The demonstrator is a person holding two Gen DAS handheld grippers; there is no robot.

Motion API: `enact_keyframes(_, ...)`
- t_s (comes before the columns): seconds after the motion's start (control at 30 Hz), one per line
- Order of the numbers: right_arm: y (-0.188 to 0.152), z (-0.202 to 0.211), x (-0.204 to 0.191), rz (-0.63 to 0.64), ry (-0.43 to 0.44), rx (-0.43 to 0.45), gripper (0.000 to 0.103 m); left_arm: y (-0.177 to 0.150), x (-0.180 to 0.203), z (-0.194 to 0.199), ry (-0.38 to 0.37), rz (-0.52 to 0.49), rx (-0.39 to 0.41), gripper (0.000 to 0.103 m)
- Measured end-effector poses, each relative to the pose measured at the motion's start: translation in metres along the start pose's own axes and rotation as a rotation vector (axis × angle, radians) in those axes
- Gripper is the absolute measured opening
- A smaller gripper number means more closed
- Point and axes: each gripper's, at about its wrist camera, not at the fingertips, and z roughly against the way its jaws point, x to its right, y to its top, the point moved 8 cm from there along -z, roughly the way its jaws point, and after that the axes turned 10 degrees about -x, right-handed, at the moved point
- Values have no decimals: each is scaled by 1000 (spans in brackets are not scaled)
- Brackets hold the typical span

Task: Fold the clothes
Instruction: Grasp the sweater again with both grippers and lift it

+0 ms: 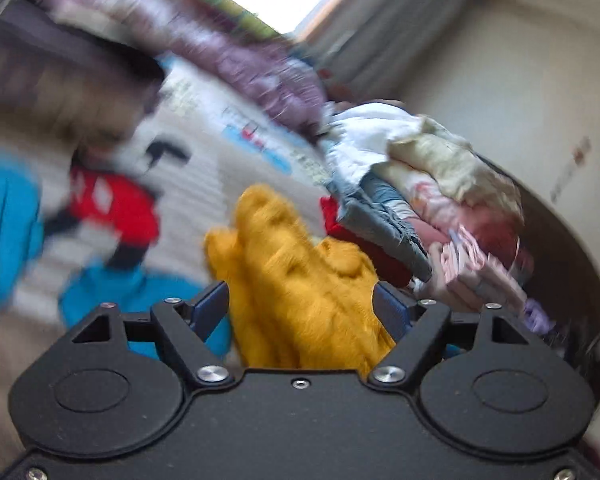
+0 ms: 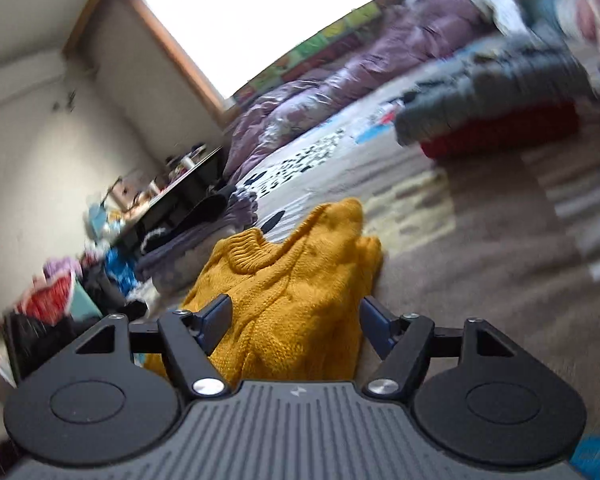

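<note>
A mustard-yellow cable-knit sweater (image 1: 300, 280) lies bunched on the patterned bed cover. My left gripper (image 1: 300, 308) stands open with its blue pads on either side of the knit. In the right wrist view the same sweater (image 2: 292, 280) shows its ribbed collar (image 2: 246, 254). My right gripper (image 2: 296, 320) is also open, the fabric filling the gap between its pads. Whether either pad presses the knit is unclear; both views are motion-blurred.
A pile of mixed clothes (image 1: 428, 200) rises to the right of the sweater; it shows as grey and red garments (image 2: 500, 100) in the right view. A purple quilt (image 2: 340, 80) lies along the far edge. A cluttered low table (image 2: 172, 192) stands by the wall.
</note>
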Motion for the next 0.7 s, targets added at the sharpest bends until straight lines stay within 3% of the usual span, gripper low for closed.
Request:
enact_keyframes(0.13, -5, -6, 12, -181, 69, 6, 79, -12, -7, -3, -50, 139, -46, 80)
enact_keyframes(0.27, -10, -28, 21, -260, 64, -44, 81, -15, -5, -10, -36, 166, -66, 81)
enact_keyframes(0.5, -11, -55, 9, -177, 27, -105, 90, -10, -4, -32, 46, 167, -71, 79)
enact_keyframes(0.6, -12, -59, 6, -155, 32, -111, 88, -10, -2, -39, 59, 162, -75, 72)
enact_keyframes(0.7, -14, -61, 4, -149, 47, -111, 71, -9, -2, -42, 12, 197, -77, 61)
